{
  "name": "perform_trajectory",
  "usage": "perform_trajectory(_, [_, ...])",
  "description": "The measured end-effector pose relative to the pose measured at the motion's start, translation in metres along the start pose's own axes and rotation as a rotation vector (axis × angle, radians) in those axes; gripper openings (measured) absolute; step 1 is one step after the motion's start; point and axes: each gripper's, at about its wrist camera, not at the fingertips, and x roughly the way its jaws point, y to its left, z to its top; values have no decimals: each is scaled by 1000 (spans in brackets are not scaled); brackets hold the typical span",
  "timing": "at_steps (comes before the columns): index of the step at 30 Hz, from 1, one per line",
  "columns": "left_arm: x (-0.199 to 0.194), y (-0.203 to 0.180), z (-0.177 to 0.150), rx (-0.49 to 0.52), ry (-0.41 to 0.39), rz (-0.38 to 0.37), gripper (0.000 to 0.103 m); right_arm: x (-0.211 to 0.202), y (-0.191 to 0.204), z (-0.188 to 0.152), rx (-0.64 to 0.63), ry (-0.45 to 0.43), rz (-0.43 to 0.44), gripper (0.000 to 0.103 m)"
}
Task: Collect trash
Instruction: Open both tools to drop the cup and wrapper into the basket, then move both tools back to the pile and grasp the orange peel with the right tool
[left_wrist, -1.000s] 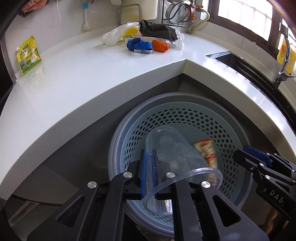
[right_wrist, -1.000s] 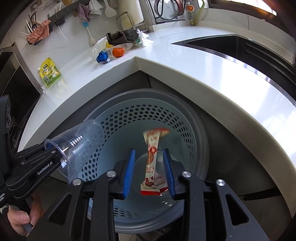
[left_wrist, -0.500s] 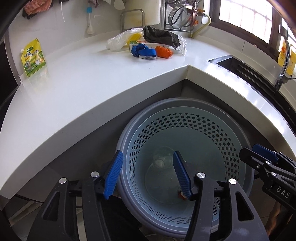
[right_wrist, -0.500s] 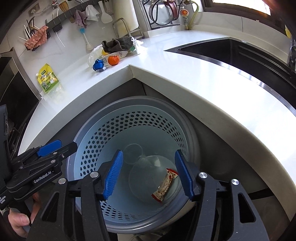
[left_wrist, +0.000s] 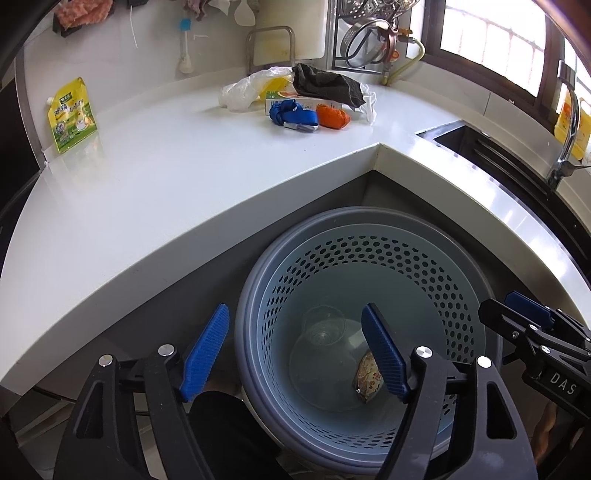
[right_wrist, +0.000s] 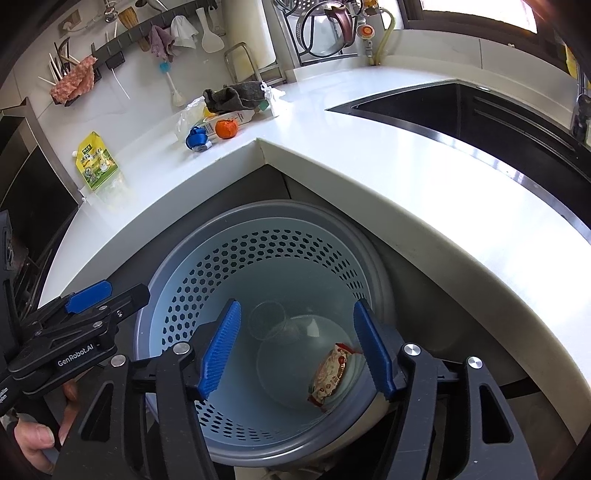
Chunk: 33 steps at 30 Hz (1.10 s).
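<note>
While both pairs of tongs hang over the perforated bin, the left tongs and the right tongs stand wide, their jaws having just been opening, with nothing gripped between them. Down on the bin's floor lie a clear plastic cup toward the far left and a snack wrapper toward the near right. On the far side of the white counter rests a small heap of clutter.

Both wrist views look steeply down, close above the bin; left view from its left, right from its right; counter shared behind.
</note>
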Motion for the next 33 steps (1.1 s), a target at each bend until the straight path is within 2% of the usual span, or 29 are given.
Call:
perform_trajectory(2, [-2,1,0,3,-6,6,73,-1,0,1,2,-4,-2,62])
perform_trajectory(13, [-17,9,7,-14,-64,27,90,-11,4,5,-9,-38,-10,66])
perform_trajectory(23, [-35,21,17,-16,-128,55,95,-17,10,15,-26,-75,-4,68])
perform_trajectory(33, [-40,41,42,-56,-199,94,96,-13,17,46,-33,-128,16,71])
